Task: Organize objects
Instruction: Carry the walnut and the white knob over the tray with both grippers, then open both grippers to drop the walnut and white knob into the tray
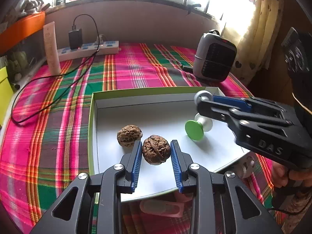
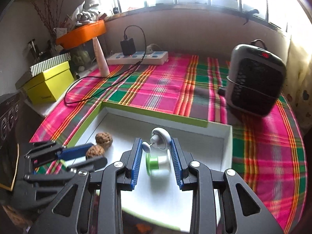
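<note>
Blue ribbed pads of the left gripper (image 1: 155, 152) sit either side of a walnut (image 1: 156, 149), jaws narrow and apparently clamped on it, though the left wrist view alone cannot rule out a sliver of gap. It hangs over the near part of the white tray (image 1: 109, 120), with a second walnut (image 1: 129, 135) resting on the tray floor just beside it, to the left and a little farther off.

The right gripper (image 2: 156, 146) has a small white wheel-like piece (image 2: 160, 138) between its pads, jaws likewise narrow and seemingly holding it; a thin pin points back toward the camera. Below it, a green-and-white spool (image 2: 157, 164) lies on its side on the tray floor, its long axis running left to right in the right wrist view, green disc toward the left. The spool is directly under the right gripper and well right of the left one, so the right hand is plainly the nearer to it; the walnuts belong to the left hand's side.

My guess is both hands are carrying pieces to set down in the tray, so each needs a clear patch: left of the spool for the walnut, beyond it for the white piece.

The tray rests on a bright plaid cloth (image 2: 165, 85). Farther back stand a heater (image 2: 255, 80), a power strip (image 2: 138, 57) with a plugged-in charger, and a yellow-green box (image 2: 48, 85), beneath a sunlit window
</note>
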A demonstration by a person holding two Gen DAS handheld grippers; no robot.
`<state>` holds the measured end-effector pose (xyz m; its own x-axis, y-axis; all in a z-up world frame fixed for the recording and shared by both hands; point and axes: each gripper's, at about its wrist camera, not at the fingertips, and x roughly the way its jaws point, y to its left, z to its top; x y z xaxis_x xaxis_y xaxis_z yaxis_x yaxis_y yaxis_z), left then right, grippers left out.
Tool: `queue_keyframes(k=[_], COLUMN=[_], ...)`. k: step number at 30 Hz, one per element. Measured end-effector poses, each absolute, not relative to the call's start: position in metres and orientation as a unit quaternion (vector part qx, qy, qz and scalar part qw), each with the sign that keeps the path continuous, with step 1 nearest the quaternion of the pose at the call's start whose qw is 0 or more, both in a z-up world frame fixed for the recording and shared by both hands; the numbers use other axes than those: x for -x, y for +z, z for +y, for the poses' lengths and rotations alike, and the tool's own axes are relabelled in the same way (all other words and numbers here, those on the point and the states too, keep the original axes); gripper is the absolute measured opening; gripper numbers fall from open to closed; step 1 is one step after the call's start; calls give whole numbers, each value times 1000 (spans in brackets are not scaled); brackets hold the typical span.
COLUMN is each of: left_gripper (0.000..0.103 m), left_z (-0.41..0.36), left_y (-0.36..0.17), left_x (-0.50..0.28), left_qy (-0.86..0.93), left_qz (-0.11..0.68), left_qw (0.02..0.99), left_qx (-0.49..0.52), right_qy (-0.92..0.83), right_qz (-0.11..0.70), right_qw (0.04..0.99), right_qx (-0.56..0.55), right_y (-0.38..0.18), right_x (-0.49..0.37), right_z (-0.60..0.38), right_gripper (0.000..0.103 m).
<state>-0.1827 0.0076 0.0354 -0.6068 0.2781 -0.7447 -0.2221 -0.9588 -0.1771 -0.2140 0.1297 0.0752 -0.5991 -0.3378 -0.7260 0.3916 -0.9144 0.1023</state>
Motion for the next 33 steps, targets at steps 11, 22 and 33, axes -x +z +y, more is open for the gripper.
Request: queue_keyframes(k=[11, 22, 33], left_gripper=[28, 28, 28], left_z=[9, 13, 13], left_y=[25, 23, 22], left_x=[194, 197, 196], left_qy=[892, 890, 889], left_qz=[-30, -27, -27], left_qw=[138, 143, 144], left_qx=[430, 433, 434], right_qy=[-871, -863, -862], right_qz=[48, 55, 53], right_qw=[225, 220, 218], right_qx=[-434, -452, -453], right_y=[56, 47, 45], right_x=[245, 255, 257], right_z=[108, 106, 105], right_gripper=[31, 31, 32])
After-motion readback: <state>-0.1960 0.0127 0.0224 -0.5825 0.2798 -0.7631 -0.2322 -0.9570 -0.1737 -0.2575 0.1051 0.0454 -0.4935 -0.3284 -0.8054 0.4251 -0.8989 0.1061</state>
